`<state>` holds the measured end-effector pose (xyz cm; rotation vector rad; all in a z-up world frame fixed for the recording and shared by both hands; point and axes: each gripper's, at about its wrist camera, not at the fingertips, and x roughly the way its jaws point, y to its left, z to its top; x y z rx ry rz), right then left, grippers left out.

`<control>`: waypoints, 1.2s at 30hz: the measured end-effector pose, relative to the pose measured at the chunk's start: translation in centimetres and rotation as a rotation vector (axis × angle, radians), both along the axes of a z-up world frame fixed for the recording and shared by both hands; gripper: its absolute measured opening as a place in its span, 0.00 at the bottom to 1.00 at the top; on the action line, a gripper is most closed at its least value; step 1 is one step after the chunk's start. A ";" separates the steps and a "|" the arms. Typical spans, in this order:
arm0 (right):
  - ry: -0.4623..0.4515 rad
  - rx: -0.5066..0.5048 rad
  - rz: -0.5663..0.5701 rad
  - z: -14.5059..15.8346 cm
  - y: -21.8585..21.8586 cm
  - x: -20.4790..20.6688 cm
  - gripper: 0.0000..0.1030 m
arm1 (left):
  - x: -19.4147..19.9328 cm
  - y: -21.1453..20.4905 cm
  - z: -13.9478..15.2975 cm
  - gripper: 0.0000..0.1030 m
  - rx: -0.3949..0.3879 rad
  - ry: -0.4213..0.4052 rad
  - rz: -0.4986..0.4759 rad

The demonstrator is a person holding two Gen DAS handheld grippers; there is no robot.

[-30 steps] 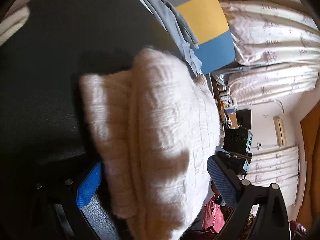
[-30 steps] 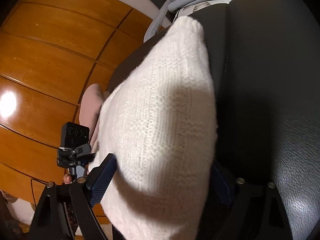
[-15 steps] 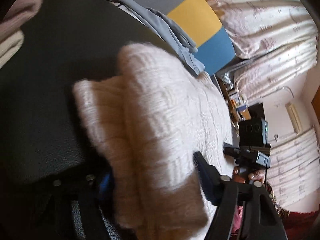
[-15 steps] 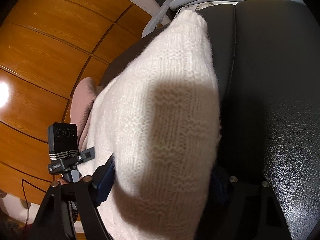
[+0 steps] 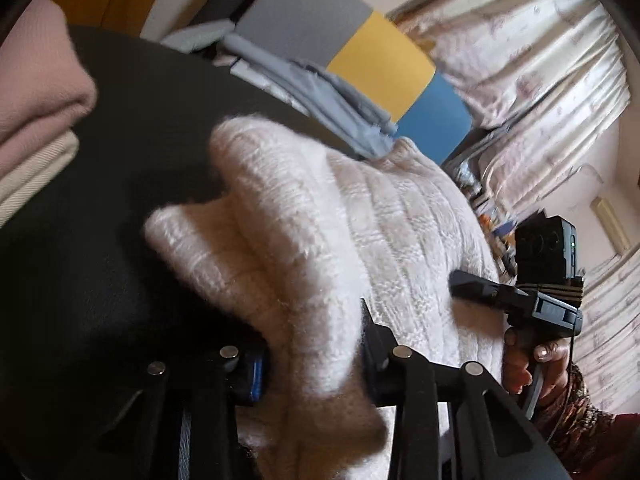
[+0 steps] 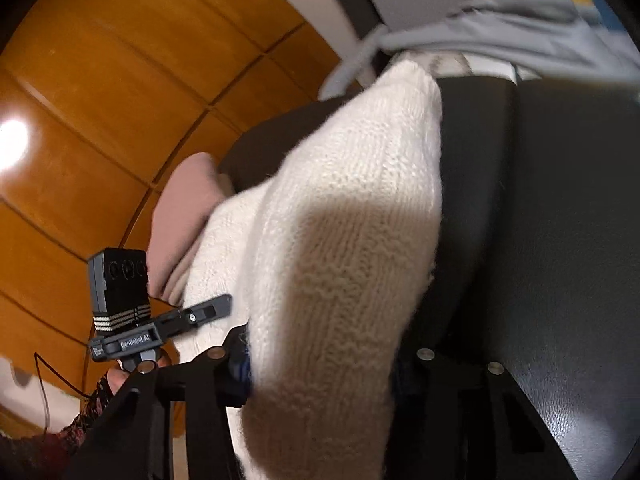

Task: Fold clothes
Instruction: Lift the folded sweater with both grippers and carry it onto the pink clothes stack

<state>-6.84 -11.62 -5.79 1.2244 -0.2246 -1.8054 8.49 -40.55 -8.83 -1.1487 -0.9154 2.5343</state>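
A cream knitted sweater (image 5: 360,232) lies over a black leather seat (image 5: 100,208). My left gripper (image 5: 312,356) is shut on a bunched edge of the sweater, which bulges up between its fingers. My right gripper (image 6: 320,364) is shut on another folded end of the same sweater (image 6: 352,220), lifted off the black seat (image 6: 560,220). Each gripper shows in the other's view: the right one in the left wrist view (image 5: 532,304), the left one in the right wrist view (image 6: 160,328).
Folded pink and beige clothes (image 5: 36,92) are stacked at the left of the seat, also seen in the right wrist view (image 6: 180,220). A grey-blue garment (image 5: 320,96) hangs over the seat's far edge. Wooden panels (image 6: 100,120) stand behind, curtains (image 5: 540,80) at the right.
Both grippers closed tighter on the sweater and drew it up and together. The left gripper swung so the right gripper and its hand came into view.
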 end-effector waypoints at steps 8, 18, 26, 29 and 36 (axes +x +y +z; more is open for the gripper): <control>0.118 -0.072 0.201 7.5 -8.5 -0.7 0.48 | 5.8 -7.2 7.4 0.34 -0.033 0.175 0.222; 0.200 -0.152 0.479 12.8 -31.7 -2.2 0.48 | 10.2 -22.8 13.0 0.35 -0.243 0.197 0.614; 0.189 0.006 0.505 5.5 -42.8 -2.6 0.66 | 9.4 -29.3 4.9 0.39 -0.155 0.070 0.762; 0.147 -0.003 0.492 3.8 -42.0 -2.9 0.82 | 10.3 -30.0 2.7 0.43 -0.056 0.124 0.777; 0.439 -0.064 0.374 8.3 -32.1 -0.2 0.84 | 13.0 -25.6 5.2 0.43 -0.225 0.118 0.870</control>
